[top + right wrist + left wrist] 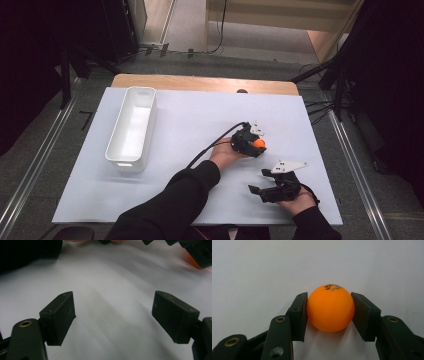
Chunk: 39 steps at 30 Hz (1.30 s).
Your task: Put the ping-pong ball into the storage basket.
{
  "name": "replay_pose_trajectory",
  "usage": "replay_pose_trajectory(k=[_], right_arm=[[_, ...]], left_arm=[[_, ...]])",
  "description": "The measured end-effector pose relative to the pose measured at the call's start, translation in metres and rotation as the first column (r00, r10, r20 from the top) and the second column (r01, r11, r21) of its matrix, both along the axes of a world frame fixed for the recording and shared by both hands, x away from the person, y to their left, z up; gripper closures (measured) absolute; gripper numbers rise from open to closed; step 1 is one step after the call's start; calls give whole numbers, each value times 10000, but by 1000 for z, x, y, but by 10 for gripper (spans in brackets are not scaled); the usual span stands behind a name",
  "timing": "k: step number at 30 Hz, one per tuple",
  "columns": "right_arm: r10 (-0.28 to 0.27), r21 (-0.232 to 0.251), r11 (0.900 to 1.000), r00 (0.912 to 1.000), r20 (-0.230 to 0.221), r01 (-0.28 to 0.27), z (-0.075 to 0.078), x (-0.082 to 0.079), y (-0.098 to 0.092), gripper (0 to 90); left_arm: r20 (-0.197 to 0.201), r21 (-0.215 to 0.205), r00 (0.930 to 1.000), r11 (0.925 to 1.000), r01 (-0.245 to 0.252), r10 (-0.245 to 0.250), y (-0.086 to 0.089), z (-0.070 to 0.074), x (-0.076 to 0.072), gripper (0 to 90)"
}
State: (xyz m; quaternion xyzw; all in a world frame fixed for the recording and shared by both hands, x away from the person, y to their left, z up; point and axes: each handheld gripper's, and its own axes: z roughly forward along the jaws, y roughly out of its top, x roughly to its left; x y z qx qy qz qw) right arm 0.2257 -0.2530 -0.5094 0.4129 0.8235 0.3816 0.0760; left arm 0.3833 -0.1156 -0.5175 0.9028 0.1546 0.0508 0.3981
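White sheet (200,125), open around ball (259,143)

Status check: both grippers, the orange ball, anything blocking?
Left hand-held gripper shut on orange ball, ball on the white sheet. Right hand-held gripper open, empty. White bin far left, nothing blocking.

Smooth, slightly glossy orange plastic ball (330,308); matt black tool pads (298,315); matt white sheet (200,125).

Wooden table (200,82) under white sheet (190,125) — on sheet: white bin (132,127), orange ball (330,308).
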Motion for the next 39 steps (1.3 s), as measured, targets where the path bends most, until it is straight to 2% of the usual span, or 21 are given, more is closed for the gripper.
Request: replay_pose_trajectory(k=[4,8,16,23,33,34,36,39], right_arm=[[-8,31,10000,10000,1,8,0,0,0,177],[-8,17,10000,10000,1,8,0,0,0,176],[-4,39,10000,10000,-14,4,0,0,0,176],[13,30,10000,10000,-52,-13,-1,0,0,177],[43,16,10000,10000,-25,-43,-1,1,0,177],[70,20,10000,10000,-2,-70,-1,0,0,176],[72,16,10000,10000,0,-72,-1,1,0,176],[84,-20,10000,10000,-21,-84,-2,2,1,176]], left_arm=[[-78,13,10000,10000,60,-60,1,2,0,503],[-263,-218,9997,9998,15,-21,2,5,1,503],[-486,-225,9988,9997,63,-74,8,14,1,502],[-362,-15,9992,9999,153,-153,16,23,-1,502],[-564,-322,9983,9994,150,-168,28,35,-3,501],[-731,-487,9972,9987,113,-148,31,37,-3,501],[-808,-488,9966,9988,98,-138,33,37,-3,501],[-737,-535,9973,9986,-14,-26,39,39,-4,502]])
